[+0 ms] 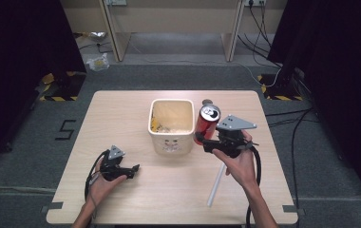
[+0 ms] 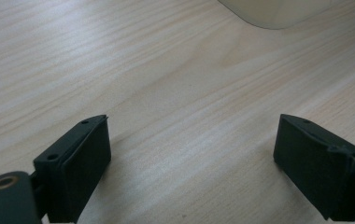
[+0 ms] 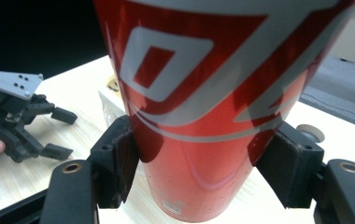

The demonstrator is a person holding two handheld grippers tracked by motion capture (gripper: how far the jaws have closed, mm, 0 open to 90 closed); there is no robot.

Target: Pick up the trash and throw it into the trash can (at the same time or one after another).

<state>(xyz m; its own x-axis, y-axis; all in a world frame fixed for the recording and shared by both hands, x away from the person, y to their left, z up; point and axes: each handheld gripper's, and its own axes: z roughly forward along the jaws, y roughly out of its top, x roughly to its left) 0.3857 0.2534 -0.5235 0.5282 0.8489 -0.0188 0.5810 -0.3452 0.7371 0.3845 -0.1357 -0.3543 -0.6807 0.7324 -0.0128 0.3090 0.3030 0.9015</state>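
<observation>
The big wooden desk holds everything. In the middle of it stands a cream tub with an open top and some scraps inside. Just to the right of the tub is a red can. It is off the desk and leans a little, with its top tipped to the right.

The right tool has the can pinched between its two black jaws. In the right gripper view the pads press on both sides of the can, low down on its body. The left tool rests on the near left part of the desk. Its jaws stand wide apart with nothing between them, and only bare desk lies there.

A thin white stick lies on the desk near the right hand. A small round cap sits on the desk just past the can.

What could go wrong? The can is smooth and shiny, and it is held low down. It could slip or tip over in the jaws if the hand jerks. The can is very close to the tub. If the hand swings left too low, the can could bump the tub's rim and push the tub along the desk. If the jaws let go too soon, the can would fall on the desk and roll away.
</observation>
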